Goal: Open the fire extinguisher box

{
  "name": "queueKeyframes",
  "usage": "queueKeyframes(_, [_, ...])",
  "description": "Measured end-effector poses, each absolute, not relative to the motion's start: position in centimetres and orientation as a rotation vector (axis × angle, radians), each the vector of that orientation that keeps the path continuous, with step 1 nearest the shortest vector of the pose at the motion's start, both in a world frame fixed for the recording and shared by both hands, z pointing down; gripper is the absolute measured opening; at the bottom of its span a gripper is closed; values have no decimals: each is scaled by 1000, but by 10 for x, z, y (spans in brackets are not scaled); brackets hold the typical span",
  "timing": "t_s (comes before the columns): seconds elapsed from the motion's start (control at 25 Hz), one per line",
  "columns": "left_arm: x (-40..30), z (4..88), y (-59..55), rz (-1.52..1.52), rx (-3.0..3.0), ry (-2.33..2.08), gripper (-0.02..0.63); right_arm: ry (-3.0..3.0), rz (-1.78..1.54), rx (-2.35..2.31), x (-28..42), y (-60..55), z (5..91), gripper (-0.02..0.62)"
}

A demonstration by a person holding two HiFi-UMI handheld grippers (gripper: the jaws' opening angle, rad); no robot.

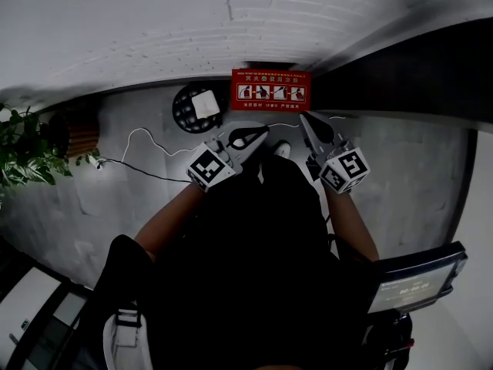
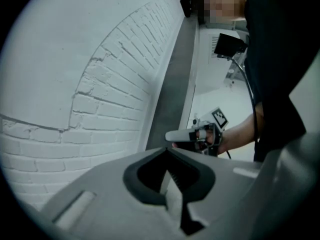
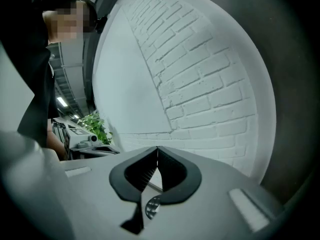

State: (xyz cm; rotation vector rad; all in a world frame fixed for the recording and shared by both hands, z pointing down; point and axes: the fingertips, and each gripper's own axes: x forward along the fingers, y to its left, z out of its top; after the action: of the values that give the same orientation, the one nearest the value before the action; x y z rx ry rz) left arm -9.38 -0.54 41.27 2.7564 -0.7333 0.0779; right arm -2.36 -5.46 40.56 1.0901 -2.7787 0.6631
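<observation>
We judge approach step: left hand-held gripper [image 1: 264, 131], right hand-held gripper [image 1: 305, 119] pressed together, empty, near fire extinguisher box [image 1: 271, 89]. Next: find lid edge.

- The fire extinguisher box [image 1: 271, 89] stands on the floor [image 1: 400, 168], against the foot of the brick wall [image 1: 154, 29].
- A round object [image 1: 183, 112] sits just left of the box.
- A cable [image 1: 142, 139] lies further left, and a plant [image 1: 23, 149] beyond it.
- The left gripper [image 1: 258, 133] and right gripper [image 1: 306, 122] hang side by side before the box.
- A screen [image 1: 416, 280] stands at the near right.
</observation>
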Motion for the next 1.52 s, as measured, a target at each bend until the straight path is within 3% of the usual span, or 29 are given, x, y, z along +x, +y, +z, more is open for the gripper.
queueKeyframes(0.2, [-99,436,-11,141,2741,-705,3,-2666,731,1105,-18,-59,460,9])
queueKeyframes(0.96, [-47,600,-44,424,2613,-741,3,-2183,1521,1361,36,-60,751,11])
queueKeyframes(1.4, [-16,643,-38,437,2554,-711,3,-1891,2009,1611,73,-50,865,146])
queueKeyframes(1.52, [-11,652,-37,447,2542,-706,3,-1836,2082,1649,80,-53,883,150])
